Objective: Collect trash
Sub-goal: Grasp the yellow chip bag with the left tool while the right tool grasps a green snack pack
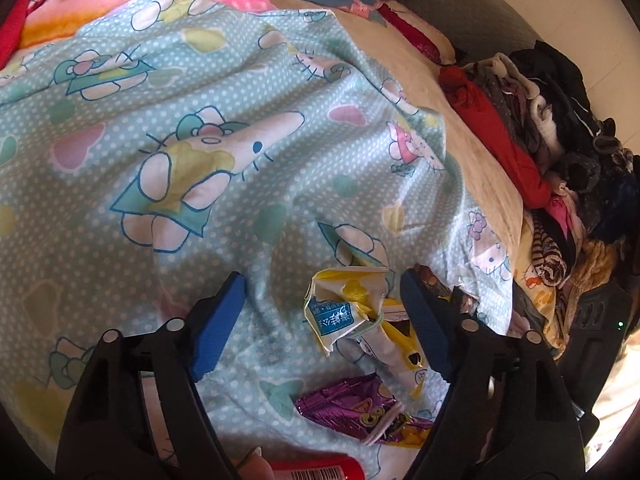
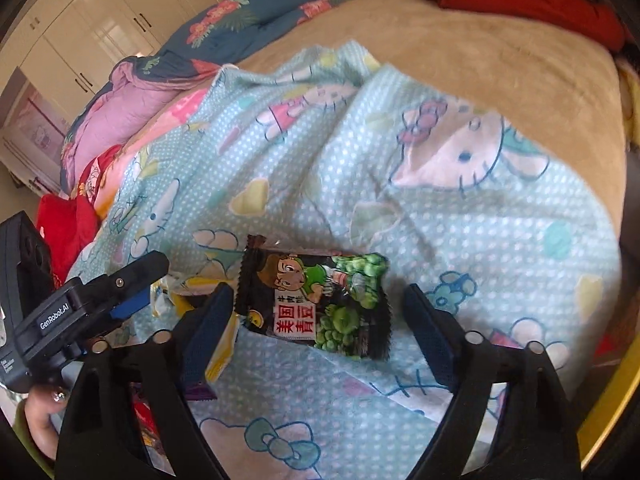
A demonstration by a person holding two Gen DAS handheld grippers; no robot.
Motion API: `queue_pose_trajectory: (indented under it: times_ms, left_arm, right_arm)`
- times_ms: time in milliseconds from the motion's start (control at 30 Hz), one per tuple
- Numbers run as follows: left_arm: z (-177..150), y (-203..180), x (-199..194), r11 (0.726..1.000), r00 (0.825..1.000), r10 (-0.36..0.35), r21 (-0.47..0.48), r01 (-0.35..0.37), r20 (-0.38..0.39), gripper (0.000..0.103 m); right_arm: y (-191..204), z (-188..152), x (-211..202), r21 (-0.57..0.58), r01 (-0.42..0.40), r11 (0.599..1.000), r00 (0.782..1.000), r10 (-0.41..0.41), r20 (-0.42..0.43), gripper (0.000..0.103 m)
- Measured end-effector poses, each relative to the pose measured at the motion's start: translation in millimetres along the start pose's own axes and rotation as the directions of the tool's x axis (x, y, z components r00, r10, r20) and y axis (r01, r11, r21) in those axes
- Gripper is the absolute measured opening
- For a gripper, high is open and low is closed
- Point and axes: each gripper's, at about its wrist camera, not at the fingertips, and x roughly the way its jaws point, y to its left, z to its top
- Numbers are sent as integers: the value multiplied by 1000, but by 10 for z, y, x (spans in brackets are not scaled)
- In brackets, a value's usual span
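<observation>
Mint-green dotted bedsheet [image 1: 248, 92] with cartoon cats, rumpled over a beige blanket [image 2: 500, 64]; trash lies scattered on it. Left gripper [image 1: 324, 316] points down at the sheet, jaws apart, blue pads touching nothing. Between them, nearer the right-hand pad, sits a crumpled white-and-yellow wrapper [image 1: 344, 304] with a blue printed label; whether its yellow edge meets that pad cannot be told. Closer to the camera, low between the jaws, lies a shiny purple wrapper [image 1: 360, 412], and at the bottom edge a red tube with a barcode [image 1: 320, 470]. Right gripper [image 2: 316, 324] likewise stands open over the sheet. A black snack packet printed with green peas and a cartoon child [image 2: 316, 300] lies flat in the gap; its left end is just beside the left pad, its right end clear of the other pad. In the right wrist view the left gripper shows at the left, a hand [image 2: 44, 416] on its handle. Piled clothes [image 1: 552, 152] line the bed's far side; white wardrobe doors [image 2: 100, 20] stand beyond the bed.
</observation>
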Motion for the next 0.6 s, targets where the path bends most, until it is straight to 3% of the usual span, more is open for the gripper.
queue_pose_trajectory:
  times_ms: [133,167,233,267,600]
  left_arm:
    - [-28,-19,68,1000,1000,8,13,-8,-10,51]
    - [-36,-29,75,1000,1000,7,13,-7,-11,47]
    - [-42,-38,81,1000,1000,0,11,0,-11,39]
    - [-42,-52,76,1000,1000,-9,12,9,-9,32]
    - [-73,-154,-117,999,999,-27,44,25,33,30]
  right_arm:
    - [-21,-46,-42,-24,-9,1000,1000,9,2,50]
    - [-27,-56,-52,-27,-9,1000,1000,9,0,47]
    - [-32,-83,-63,-47,1,999,1000,-1,-15,20]
    - [-33,-102,-66,-56,4,998,1000,-6,-23,20]
    - [23,-223,-412,-69,-27,997,999,30,37,15]
